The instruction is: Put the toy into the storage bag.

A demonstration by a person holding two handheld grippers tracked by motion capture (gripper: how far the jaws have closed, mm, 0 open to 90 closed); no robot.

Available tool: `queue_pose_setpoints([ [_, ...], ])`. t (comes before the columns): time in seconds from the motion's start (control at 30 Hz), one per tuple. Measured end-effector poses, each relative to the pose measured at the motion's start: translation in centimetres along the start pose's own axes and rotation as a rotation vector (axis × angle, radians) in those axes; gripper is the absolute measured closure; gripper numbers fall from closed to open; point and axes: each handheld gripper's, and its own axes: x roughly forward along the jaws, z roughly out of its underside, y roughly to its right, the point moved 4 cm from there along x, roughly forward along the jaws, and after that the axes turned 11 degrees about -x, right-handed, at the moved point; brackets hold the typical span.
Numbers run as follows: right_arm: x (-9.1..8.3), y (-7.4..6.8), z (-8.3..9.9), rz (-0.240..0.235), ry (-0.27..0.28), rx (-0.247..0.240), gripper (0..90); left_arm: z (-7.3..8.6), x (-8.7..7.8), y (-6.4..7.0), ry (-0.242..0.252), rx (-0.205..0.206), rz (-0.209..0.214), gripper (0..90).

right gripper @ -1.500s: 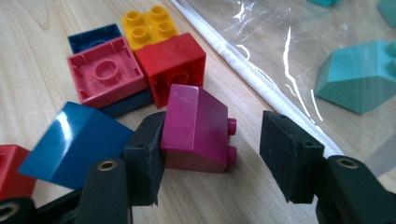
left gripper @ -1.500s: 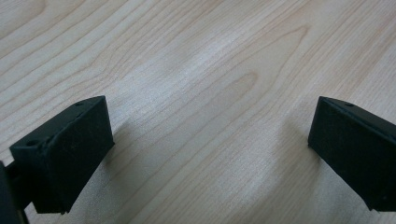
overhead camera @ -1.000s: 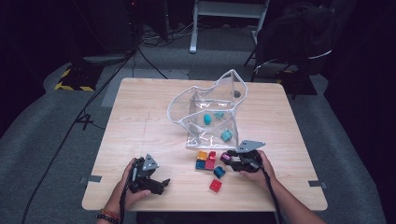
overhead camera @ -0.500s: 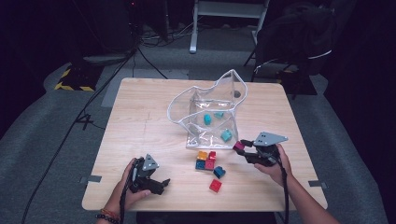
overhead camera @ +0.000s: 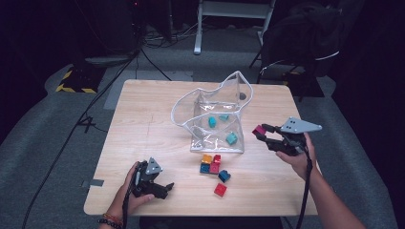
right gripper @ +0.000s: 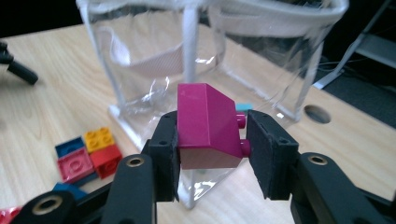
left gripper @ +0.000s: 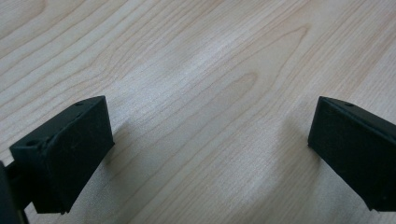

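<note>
Two tongs ours: right tongs (overhead camera: 262,134) now lifted off worktop (overhead camera: 143,119), carried right of clear bag (overhead camera: 215,114), pinching magenta brick (right gripper: 208,126) in air. Left tongs (overhead camera: 165,189) unmoved, spread, resting low near front edge.

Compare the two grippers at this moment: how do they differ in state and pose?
The right gripper is shut on a magenta brick; the left gripper is open with nothing between its jaws. The right is raised beside the clear bag; the left sits low at the table. Both are hand-held, with black jaws.
</note>
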Motion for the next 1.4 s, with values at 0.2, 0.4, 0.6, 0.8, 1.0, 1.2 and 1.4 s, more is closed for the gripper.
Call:
queue_pose_setpoints([
  [0.2, -0.9, 1.7, -1.8, 0.033, 0.025, 0.006, 57.2, 0.0, 0.0, 0.0, 0.000, 0.000, 0.000, 0.2],
  [0.4, -1.3, 3.0, -3.7, 0.061, 0.048, 0.008, 57.2, 0.0, 0.0, 0.0, 0.000, 0.000, 0.000, 0.2],
  [0.6, -1.2, 3.8, -5.3, 0.082, 0.057, 0.004, 57.3, 0.0, 0.0, 0.0, 0.000, 0.000, 0.000, 0.2],
  [0.8, -1.0, 4.3, -6.6, 0.099, 0.065, 0.006, 57.3, 0.0, 0.0, 0.0, 0.000, 0.000, 0.000, 0.2],
  [1.0, -0.2, 4.4, -8.0, 0.102, 0.066, -0.007, 57.3, 0.0, 0.0, 0.0, 0.000, 0.000, 0.000, 0.2],
  [1.2, 1.0, 4.5, -9.5, 0.095, 0.074, -0.006, 57.2, 0.0, 0.0, 0.0, 0.000, 0.000, 0.000, 0.2],
  [1.4, 2.7, 4.5, -10.9, 0.091, 0.063, -0.011, 57.2, 0.0, 0.0, 0.0, 0.000, 0.000, 0.000, 0.2],
])
